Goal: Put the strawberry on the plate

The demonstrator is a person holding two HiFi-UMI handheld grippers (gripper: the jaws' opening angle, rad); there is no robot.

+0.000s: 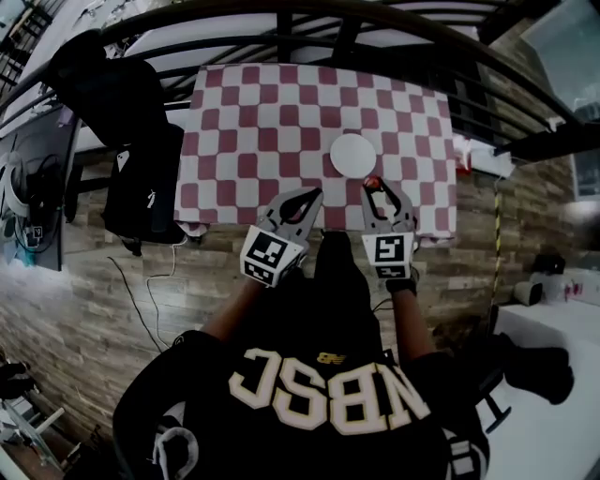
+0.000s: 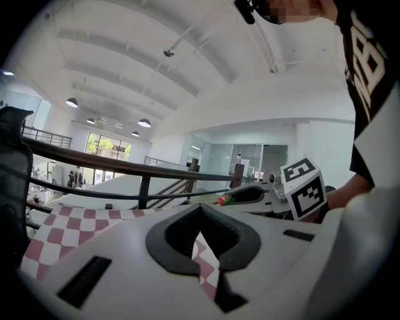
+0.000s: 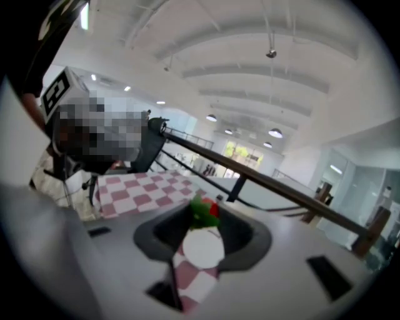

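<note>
The strawberry (image 1: 372,182), red with a green top, sits between the tips of my right gripper (image 1: 375,186), which is shut on it. It hangs just off the near right edge of the round white plate (image 1: 352,155) on the red-and-white checked tablecloth (image 1: 272,122). In the right gripper view the strawberry (image 3: 209,211) fills the jaw tips, with the plate (image 3: 202,248) showing below it. My left gripper (image 1: 312,194) is to the left over the table's front edge, shut on nothing, its tips meeting in the left gripper view (image 2: 199,207). That view also catches the strawberry (image 2: 225,199) from the side.
A black chair draped in dark cloth (image 1: 131,141) stands at the table's left. A dark railing (image 1: 375,19) curves behind the table. A white table (image 1: 553,375) lies at the lower right. The person's dark shirt (image 1: 328,384) fills the foreground.
</note>
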